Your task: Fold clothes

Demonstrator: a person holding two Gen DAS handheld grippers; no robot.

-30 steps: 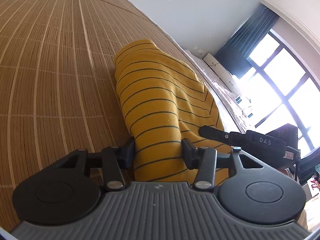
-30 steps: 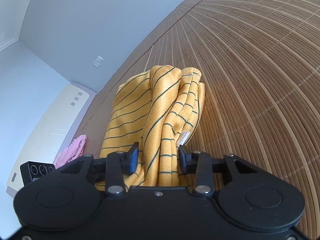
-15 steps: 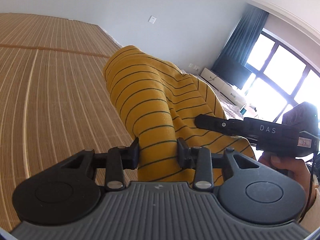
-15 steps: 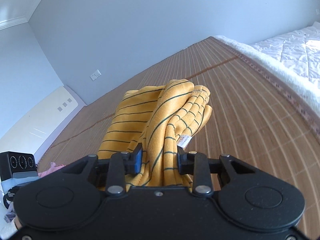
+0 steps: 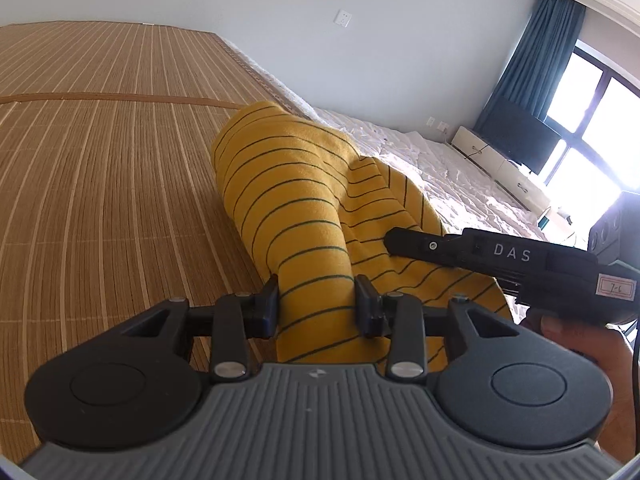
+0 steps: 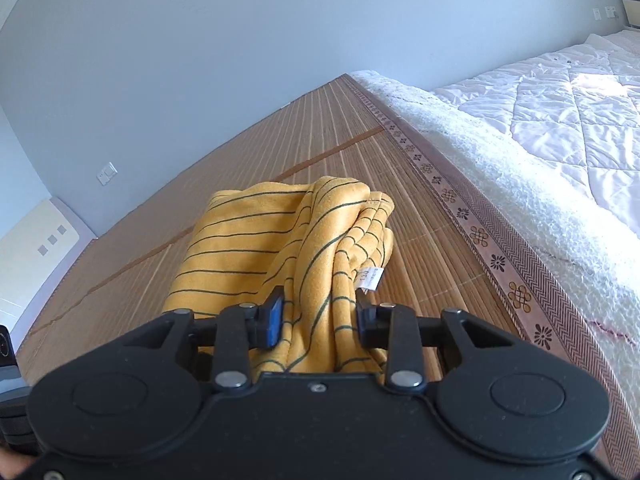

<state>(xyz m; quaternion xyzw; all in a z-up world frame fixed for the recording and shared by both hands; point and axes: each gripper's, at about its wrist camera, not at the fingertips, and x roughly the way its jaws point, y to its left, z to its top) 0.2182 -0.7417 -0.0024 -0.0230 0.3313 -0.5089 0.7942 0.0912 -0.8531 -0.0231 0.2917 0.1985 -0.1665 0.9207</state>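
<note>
So you've got exactly one garment in play here, a mustard-yellow top with thin dark green stripes, soft fleecy-looking knit, bunched into thick rolls and held up off the bamboo mat rather than lying flat on it. Two grippers, both busy: your left gripper is clamped onto a fat rolled tube of the fabric, pads pressing in from either side, and your right gripper is pinching a gathered wad of folds the same way. In the right wrist view you can count one small white care tag poking out of the bundle just beside the right-hand pad; the number on it looks like 130, but it's too small to be sure. From the left wrist view your right gripper shows up as a long black bar with "DAS" printed on it and one little white sticker, tip against the cloth, with your hand wrapped under it. The mat is slatted, honey-brown, ribbed in narrow strips with a patterned woven border. Beside that border there's one fluffy white blanket edge and one quilted white bedspread. One blue curtain hangs by the window.
</note>
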